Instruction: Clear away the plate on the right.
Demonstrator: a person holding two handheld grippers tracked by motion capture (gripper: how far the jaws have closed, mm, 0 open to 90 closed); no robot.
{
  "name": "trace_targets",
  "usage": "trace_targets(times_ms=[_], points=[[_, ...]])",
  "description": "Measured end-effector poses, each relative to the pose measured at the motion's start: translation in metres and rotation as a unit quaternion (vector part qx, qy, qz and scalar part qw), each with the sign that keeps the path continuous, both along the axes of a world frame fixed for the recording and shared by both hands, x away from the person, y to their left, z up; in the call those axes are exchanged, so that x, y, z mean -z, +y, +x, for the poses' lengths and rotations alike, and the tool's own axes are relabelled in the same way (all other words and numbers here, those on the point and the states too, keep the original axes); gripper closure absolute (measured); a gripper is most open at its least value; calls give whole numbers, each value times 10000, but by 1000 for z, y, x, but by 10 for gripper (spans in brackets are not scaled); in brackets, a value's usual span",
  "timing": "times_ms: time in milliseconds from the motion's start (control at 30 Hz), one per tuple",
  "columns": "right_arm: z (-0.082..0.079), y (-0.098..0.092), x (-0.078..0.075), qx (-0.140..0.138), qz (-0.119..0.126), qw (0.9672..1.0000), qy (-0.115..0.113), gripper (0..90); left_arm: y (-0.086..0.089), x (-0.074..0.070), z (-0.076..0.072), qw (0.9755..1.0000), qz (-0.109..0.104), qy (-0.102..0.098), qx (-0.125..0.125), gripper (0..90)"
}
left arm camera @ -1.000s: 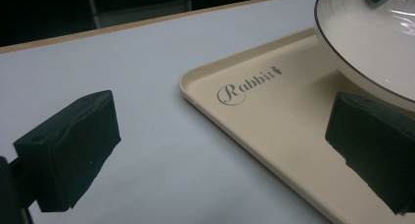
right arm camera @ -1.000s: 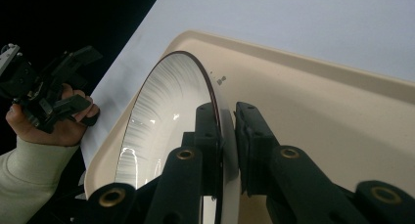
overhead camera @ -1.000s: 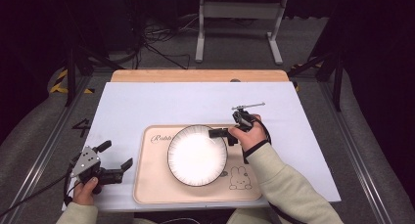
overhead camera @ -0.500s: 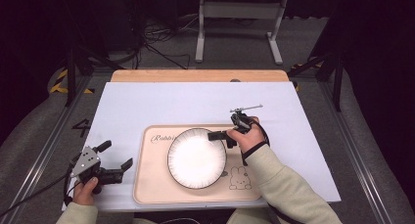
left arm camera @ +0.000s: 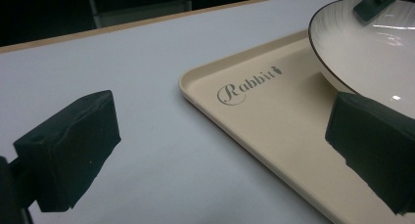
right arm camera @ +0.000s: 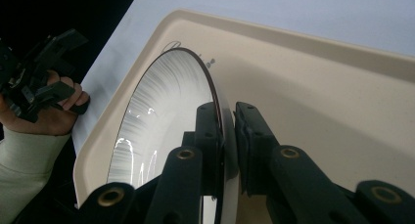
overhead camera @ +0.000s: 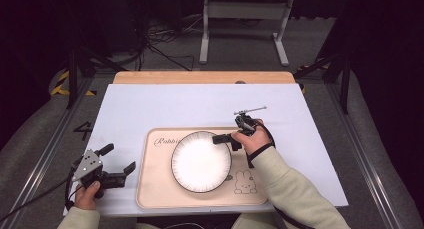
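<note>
- At the centre of the high view, the white plate point(overhead camera: 201, 161) sits on the beige tray point(overhead camera: 155, 194), which lies on the white worktop point(overhead camera: 150, 106).
- The right gripper point(overhead camera: 223, 138) pinches the plate's upper-right rim; in the right gripper view its fingers point(right arm camera: 208, 136) press on the rim from both sides, 1 inside and 1 outside.
- At lower left of the high view, the left gripper point(overhead camera: 120, 159) hovers beside the tray, fingers spread and holding nothing.
- I judge the step to be the grasp of the plate, with the plate not clearly raised yet.
- The next move likely calls for a firm, level lift, since a thin rim can slip or tilt.
</note>
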State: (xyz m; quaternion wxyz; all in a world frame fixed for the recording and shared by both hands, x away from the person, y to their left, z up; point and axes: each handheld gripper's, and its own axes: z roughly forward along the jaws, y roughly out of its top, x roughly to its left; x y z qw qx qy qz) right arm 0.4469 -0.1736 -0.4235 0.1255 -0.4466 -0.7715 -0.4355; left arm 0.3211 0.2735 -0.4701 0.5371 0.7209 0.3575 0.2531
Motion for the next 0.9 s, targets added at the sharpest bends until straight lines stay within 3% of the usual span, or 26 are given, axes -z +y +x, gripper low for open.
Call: trace_targets(times_ms=[900], points=[[7,-5,19,11,-217,9996,183,648,0,0,0,10000,-5,5,0,2]])
